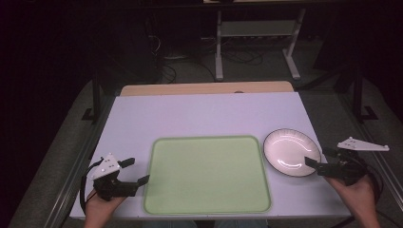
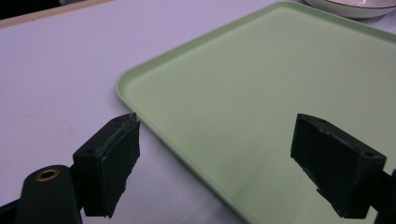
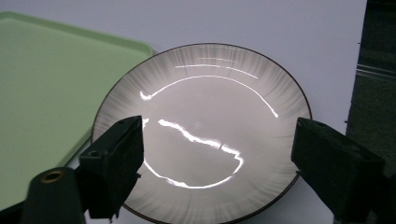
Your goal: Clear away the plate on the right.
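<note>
A pale green tray [image 1: 207, 175] lies flat on the white worktop [image 1: 190, 116], near the person's edge and about midway between the two hands. Just beside its far right corner sits a round white plate [image 1: 291, 151] with a thin dark rim, resting on the worktop; its edge comes very close to the tray's corner, though whether they touch I cannot tell.

The left claw [image 1: 134, 171] hovers at the tray's left edge, held by the left hand [image 1: 100, 205] near the front left corner of the worktop. Its jaws stand wide apart with nothing between them. In the left gripper view the left claw [image 2: 215, 163] straddles the tray's raised rim [image 2: 140, 121], one jaw over the bare worktop and the other over the tray's flat floor.

The right claw [image 1: 319, 156] is at the plate's right side, held by the right hand [image 1: 357, 190]. Its jaws are also spread and grip nothing. In the right gripper view the right claw [image 3: 217, 161] frames the plate [image 3: 205, 112] from its near edge, one jaw on each side of the dish, and the tray's corner [image 3: 140, 46] shows to the left of the plate
</note>
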`<state>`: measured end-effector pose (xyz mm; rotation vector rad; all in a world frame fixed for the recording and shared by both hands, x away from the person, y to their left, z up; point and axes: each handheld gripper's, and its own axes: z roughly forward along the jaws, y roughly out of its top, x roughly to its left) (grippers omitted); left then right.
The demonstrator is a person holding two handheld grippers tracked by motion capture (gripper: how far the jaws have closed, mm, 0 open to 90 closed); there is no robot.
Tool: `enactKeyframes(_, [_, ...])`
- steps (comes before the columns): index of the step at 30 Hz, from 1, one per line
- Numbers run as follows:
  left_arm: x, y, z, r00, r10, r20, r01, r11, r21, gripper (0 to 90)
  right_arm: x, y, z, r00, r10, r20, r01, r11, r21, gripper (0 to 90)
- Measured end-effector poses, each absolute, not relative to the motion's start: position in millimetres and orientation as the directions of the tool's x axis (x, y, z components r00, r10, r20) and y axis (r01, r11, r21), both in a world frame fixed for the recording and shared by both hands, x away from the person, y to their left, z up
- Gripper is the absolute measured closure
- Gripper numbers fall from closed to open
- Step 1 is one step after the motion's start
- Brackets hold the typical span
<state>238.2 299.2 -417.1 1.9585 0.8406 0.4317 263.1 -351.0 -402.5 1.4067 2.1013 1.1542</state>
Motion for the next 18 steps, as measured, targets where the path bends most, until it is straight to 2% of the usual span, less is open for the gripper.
enactKeyframes(11, [238.8,298.8,-417.6,0.705,0.708,-0.040,0.383,-0.333,0.862,15.4,283.8,-363.6,-406.2,-0.394,0.907,0.150,0.638,0.153,0.754,20.8])
enactKeyframes(18, [238.9,299.1,-417.3,0.704,0.709,-0.041,0.384,-0.332,0.862,15.4,296.8,-366.0,-410.1,-0.369,0.911,0.183,0.676,0.128,0.725,26.9])
